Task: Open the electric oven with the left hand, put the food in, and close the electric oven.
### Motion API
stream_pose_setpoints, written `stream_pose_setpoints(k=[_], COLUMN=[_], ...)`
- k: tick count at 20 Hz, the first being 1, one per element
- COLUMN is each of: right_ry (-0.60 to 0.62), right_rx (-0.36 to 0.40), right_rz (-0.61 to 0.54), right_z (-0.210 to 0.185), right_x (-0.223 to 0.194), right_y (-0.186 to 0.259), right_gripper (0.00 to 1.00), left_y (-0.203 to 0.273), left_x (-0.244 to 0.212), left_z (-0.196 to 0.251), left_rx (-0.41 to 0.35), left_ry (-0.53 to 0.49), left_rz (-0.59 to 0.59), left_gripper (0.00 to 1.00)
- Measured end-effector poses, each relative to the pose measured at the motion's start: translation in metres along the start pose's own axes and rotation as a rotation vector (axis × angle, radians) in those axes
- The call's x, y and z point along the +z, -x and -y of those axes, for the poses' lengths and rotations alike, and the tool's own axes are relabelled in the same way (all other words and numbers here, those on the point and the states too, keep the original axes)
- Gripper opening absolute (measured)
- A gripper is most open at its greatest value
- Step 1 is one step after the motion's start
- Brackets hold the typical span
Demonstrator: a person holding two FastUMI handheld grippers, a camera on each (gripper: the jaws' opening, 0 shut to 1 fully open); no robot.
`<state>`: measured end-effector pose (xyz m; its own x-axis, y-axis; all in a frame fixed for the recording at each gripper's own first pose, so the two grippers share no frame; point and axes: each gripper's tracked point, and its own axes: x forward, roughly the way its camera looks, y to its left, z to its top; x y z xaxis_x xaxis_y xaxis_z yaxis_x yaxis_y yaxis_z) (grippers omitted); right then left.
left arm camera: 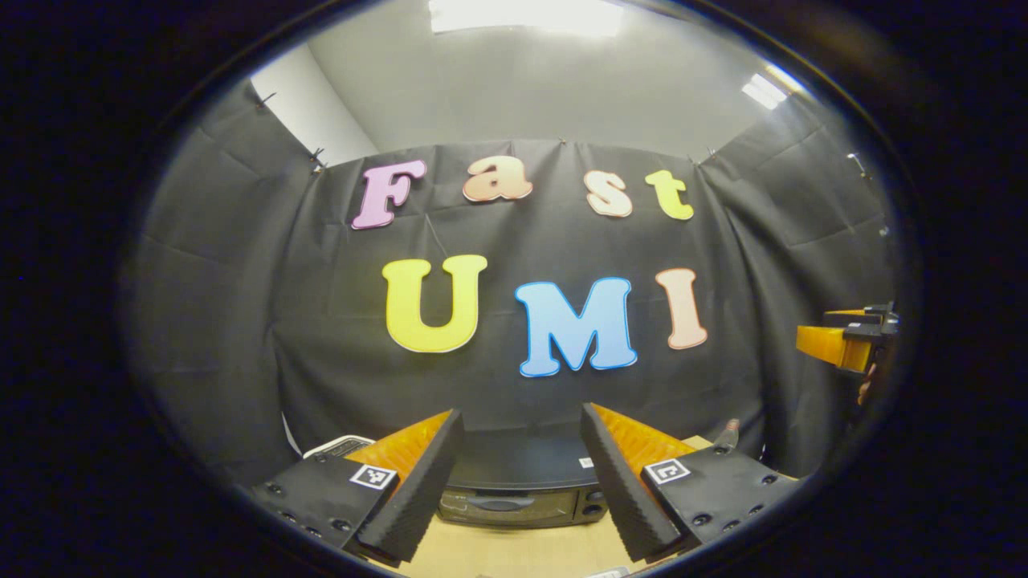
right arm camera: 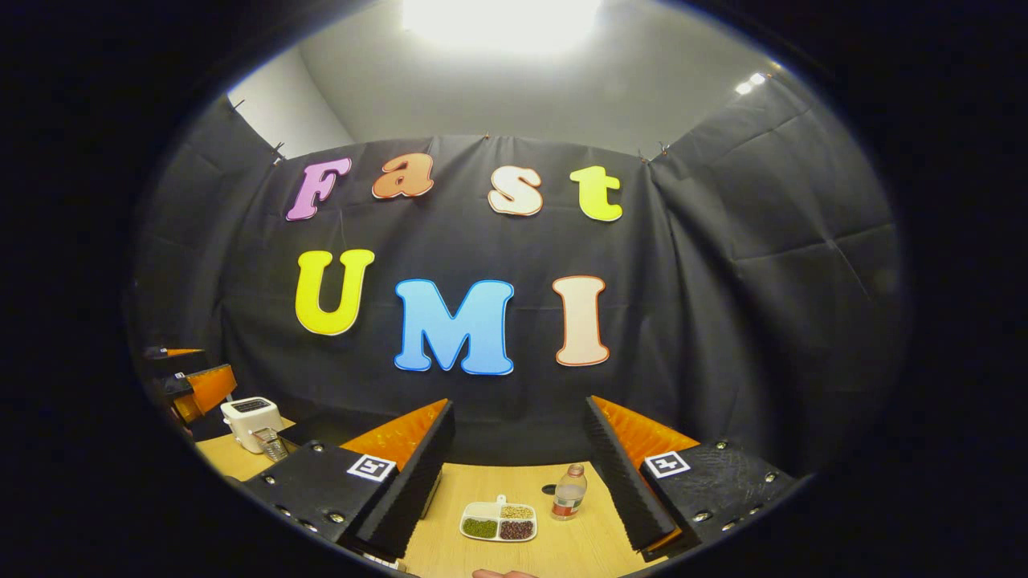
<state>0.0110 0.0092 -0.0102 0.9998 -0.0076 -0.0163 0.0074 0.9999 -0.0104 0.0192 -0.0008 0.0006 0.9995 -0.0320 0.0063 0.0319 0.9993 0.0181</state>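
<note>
In the left gripper view, the left gripper (left arm camera: pixel 522 474) hangs with its fingers spread wide and nothing between them. The oven (left arm camera: pixel 522 491) sits dead ahead on the table (left arm camera: pixel 514 554), framed in the gap between the fingers, door shut, its long handle running crosswise to the line of approach. The right gripper (left arm camera: pixel 847 341) shows far off at the right edge.

In the right gripper view, the right gripper (right arm camera: pixel 520 474) is likewise parted and empty. A divided food tray (right arm camera: pixel 498 522) lies on the table ahead of it, a bottle (right arm camera: pixel 569 491) standing just beside. The left gripper appears small at the far left, near a white appliance (right arm camera: pixel 251 421).

The left gripper looks the better placed for the door: straight forward and down to the handle.
</note>
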Motion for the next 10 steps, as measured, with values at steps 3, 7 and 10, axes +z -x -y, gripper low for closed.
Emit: stream_pose_setpoints(k=[3, 7, 10], right_ry=[-0.017, 0.002, 0.004], right_rx=[-0.016, -0.038, -0.053], right_rz=[-0.018, -0.028, -0.041], right_z=[-0.008, -0.013, -0.014], right_x=[-0.005, -0.011, -0.017], right_y=[0.003, 0.002, -0.002], right_gripper=[0.96, 0.96, 0.96], left_y=[-0.006, -0.022, -0.042], left_x=[-0.014, -0.047, -0.083], left_z=[-0.01, -0.021, -0.019], left_rx=[-0.01, -0.017, -0.041], left_ry=[0.027, 0.013, 0.012], left_rz=[-0.02, -0.065, -0.123], left_gripper=[1.0, 0.96, 1.0])
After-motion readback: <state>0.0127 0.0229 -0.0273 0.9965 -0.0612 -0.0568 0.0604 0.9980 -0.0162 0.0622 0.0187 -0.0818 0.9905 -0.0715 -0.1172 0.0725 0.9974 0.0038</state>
